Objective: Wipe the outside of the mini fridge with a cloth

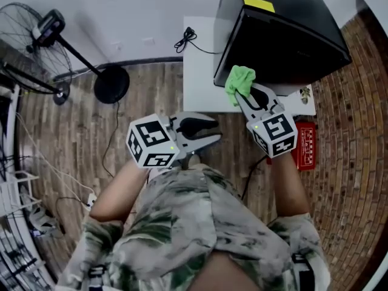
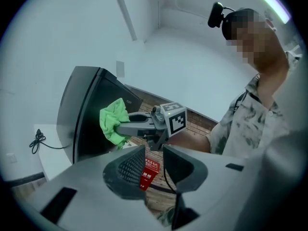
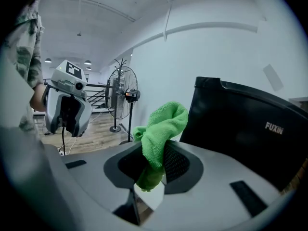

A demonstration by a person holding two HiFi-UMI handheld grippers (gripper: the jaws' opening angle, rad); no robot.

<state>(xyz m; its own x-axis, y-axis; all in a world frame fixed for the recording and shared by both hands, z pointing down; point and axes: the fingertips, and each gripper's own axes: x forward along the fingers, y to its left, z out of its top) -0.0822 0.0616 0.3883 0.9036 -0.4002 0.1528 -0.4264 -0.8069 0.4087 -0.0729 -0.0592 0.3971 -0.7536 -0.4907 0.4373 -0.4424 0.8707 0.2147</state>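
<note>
Head view: the black mini fridge [image 1: 285, 29] stands on a white counter [image 1: 200, 71]. The right tongs [image 1: 242, 99] hold a green cloth [image 1: 240, 80] at the fridge's front lower corner, and the left tongs [image 1: 212, 133] hang well short of the fridge.

Left gripper view: its tongs stand slightly apart, empty.

Right gripper view: its tongs are clamped on the cloth, with the fridge just beyond.

Your mini fridge [image 1: 285, 35] is a glossy black box with a yellow label on its top and a pale brand name on its face; it stands upright at the far right of the white surface [image 1: 200, 71]; your cloth [image 1: 240, 80] is bright green, bunched, pinched between the jaws of your right gripper [image 1: 241, 94] at the fridge's near left corner; contact with the fridge cannot be told.
</note>
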